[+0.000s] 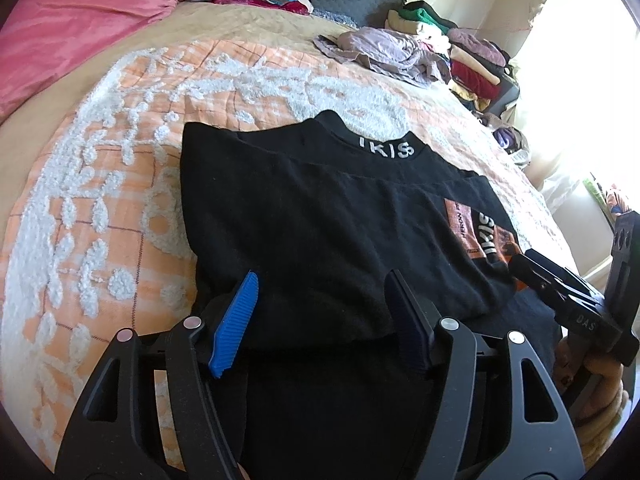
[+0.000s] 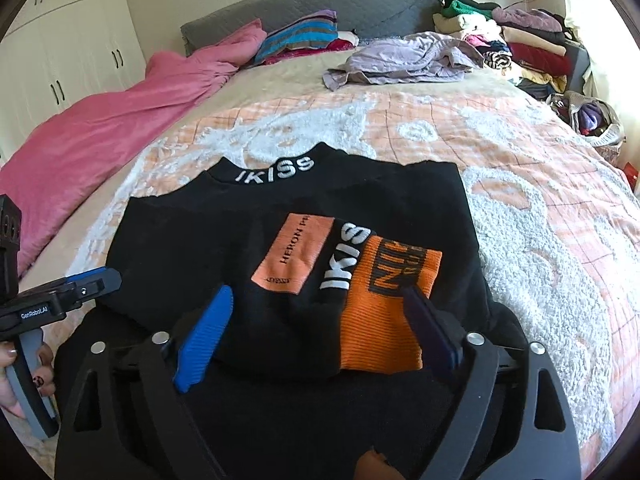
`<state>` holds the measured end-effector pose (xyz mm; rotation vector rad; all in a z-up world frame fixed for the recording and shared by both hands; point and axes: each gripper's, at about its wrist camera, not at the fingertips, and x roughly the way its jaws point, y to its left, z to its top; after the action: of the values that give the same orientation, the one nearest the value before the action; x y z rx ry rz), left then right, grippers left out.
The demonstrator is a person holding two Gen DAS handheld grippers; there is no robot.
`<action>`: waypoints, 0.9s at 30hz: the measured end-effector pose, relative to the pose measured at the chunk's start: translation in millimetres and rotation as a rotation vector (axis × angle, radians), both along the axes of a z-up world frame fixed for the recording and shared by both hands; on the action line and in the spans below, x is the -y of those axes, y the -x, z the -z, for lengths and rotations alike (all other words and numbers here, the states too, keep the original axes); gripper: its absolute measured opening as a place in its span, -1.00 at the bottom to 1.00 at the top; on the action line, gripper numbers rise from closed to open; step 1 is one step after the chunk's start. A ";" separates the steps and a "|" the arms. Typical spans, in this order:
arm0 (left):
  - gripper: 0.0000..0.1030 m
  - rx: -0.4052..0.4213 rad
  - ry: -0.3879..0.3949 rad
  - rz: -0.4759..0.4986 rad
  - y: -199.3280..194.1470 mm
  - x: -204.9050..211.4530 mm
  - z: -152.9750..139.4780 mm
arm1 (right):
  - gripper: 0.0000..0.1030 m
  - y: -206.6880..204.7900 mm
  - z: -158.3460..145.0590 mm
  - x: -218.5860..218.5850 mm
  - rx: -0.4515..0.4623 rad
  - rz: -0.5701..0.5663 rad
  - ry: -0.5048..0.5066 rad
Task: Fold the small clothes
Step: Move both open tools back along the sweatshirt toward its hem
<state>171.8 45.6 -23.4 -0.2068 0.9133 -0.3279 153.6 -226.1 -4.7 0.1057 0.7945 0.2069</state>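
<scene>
Black top (image 2: 208,248) lay folded at bed's (image 2: 552,208) near edge | left gripper (image 1: 320,316) and right gripper (image 2: 316,328) spread wide, nothing held — fold judged released | next: regrip for another fold.

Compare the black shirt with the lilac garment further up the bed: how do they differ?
The black shirt lies spread flat, sides folded in; the lilac garment is a crumpled heap. The shirt carries orange patches and white lettering; the lilac garment looks plain. The shirt sits nearest the cameras, the lilac one near the headboard. Both rest on the bed cover.
</scene>
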 end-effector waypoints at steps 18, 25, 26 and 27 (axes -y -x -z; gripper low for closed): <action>0.81 0.060 0.041 -0.083 22.0 -33.8 -24.8 | 0.90 27.6 -18.6 4.7 0.071 0.031 -0.022; 0.81 0.077 0.043 -0.089 33.2 -38.2 -31.1 | 0.91 41.5 -34.1 11.1 0.116 0.042 -0.038; 0.81 0.080 0.044 -0.088 35.2 -38.3 -32.3 | 0.91 42.5 -35.4 11.2 0.119 0.041 -0.039; 0.81 0.089 0.051 -0.087 39.6 -38.8 -34.4 | 0.91 44.0 -36.9 11.0 0.122 0.040 -0.037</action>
<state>132.2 84.4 11.0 -0.2761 0.8064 -0.2778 109.6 -237.1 32.2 0.1424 0.6670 0.1888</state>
